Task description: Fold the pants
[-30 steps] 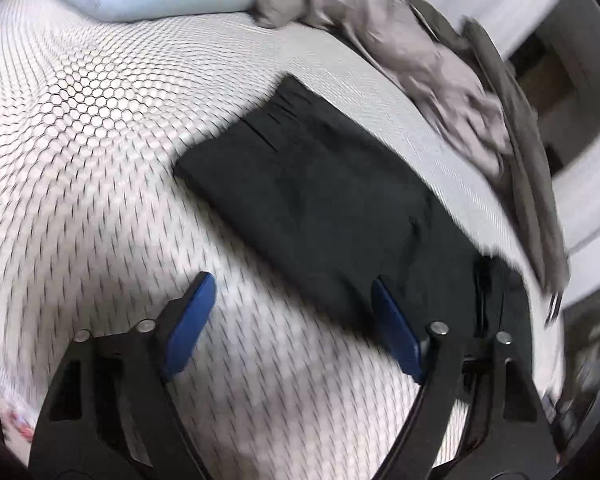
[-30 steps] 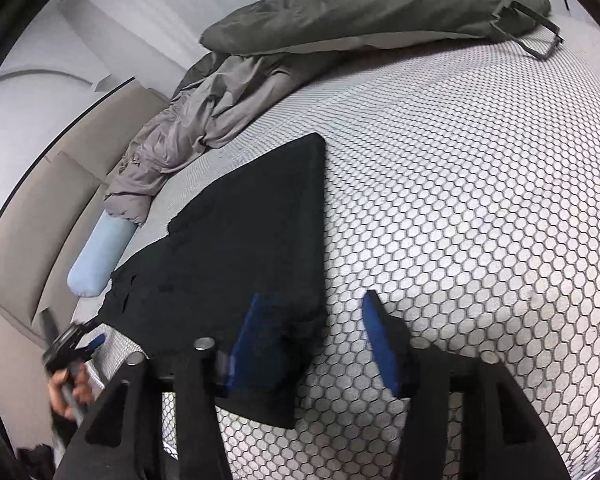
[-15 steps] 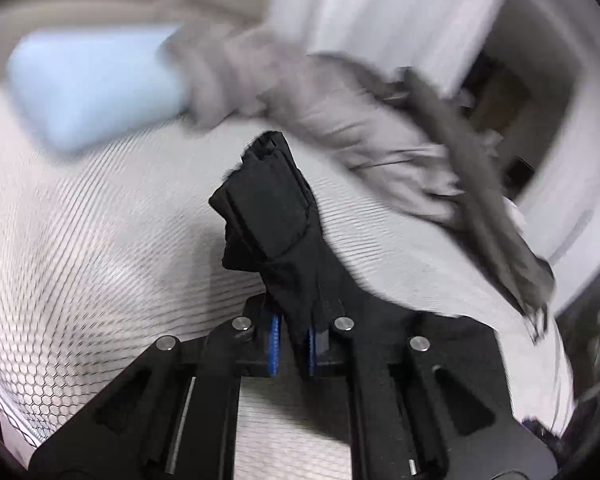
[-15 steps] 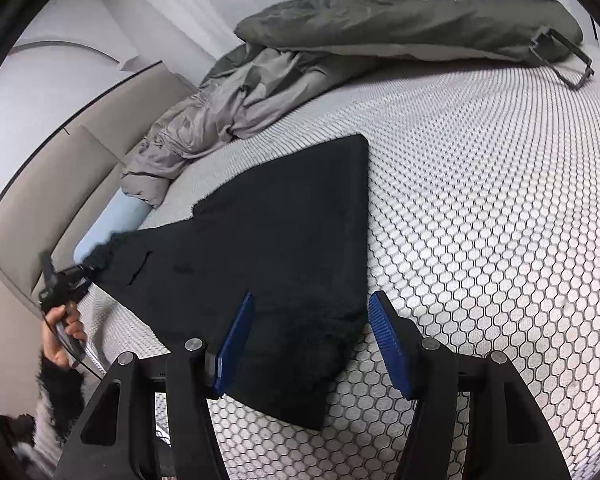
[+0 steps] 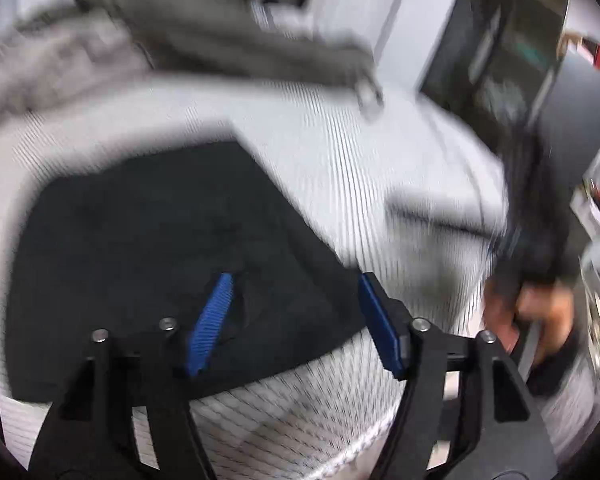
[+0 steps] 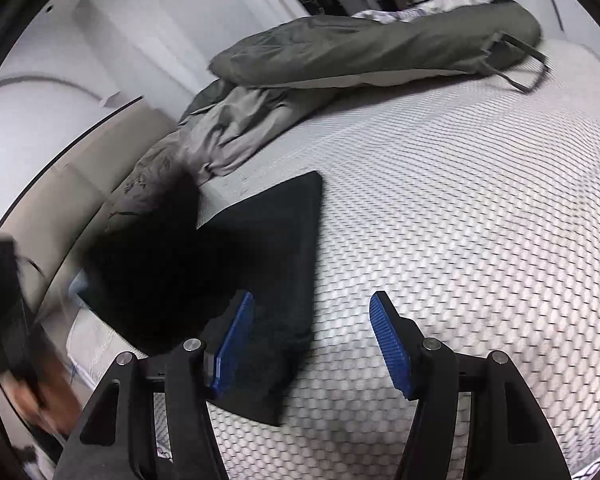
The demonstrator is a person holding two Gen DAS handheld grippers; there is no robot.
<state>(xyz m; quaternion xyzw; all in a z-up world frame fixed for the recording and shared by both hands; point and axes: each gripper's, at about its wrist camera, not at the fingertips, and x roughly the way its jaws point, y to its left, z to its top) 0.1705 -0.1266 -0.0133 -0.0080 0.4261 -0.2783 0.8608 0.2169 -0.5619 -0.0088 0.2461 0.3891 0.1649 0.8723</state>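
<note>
- Black pants [image 6: 256,248], soft matte cloth folded into a flat slab with a sharp straight edge, lie on the bed's white honeycomb-mesh cover [image 6: 460,220]
- Left gripper [image 5: 296,320] jaws are opening over the pants, nothing pinched
- Right gripper [image 6: 312,344] spread, ribbed blue pads gripping nothing
- Crumpled grey quilt [image 6: 340,56] lies behind

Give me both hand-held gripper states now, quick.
Left hand-held gripper: jaws opening, nothing pinched, black pants lying below.
Right hand-held gripper: open, holding nothing, over the pants' corner.
</note>
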